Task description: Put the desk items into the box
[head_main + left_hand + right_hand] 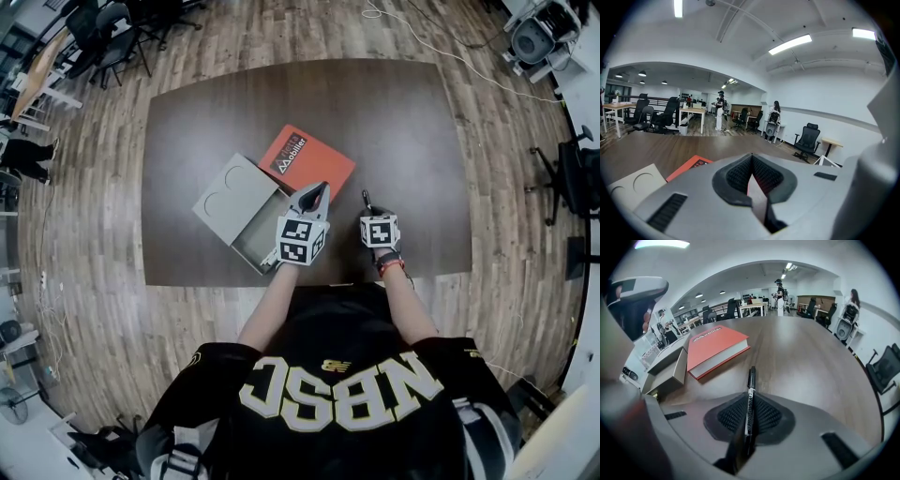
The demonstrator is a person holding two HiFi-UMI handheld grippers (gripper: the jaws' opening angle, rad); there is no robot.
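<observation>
Slim black marker pen (749, 394) is pinched in the right gripper's (749, 420) jaws, sticking out over the dark wooden tabletop (806, 362) — only that gripper's view shows the grip clearly. Head view shows the open grey cardboard box (234, 202) touching the red hardcover book (305, 159) — left gripper's (752, 178) jaws pressed together, empty.

1. Wide passage is offered over the bare right half and far edge of the table (412, 141).
2. The middle left is blocked by the open box (255, 242), its lid (232, 192) and the red book (305, 159) just behind.
3. The box's near right end is overhung by the left gripper (319, 192).
4. Only a narrow gap is left between it and the right gripper (367, 208).
</observation>
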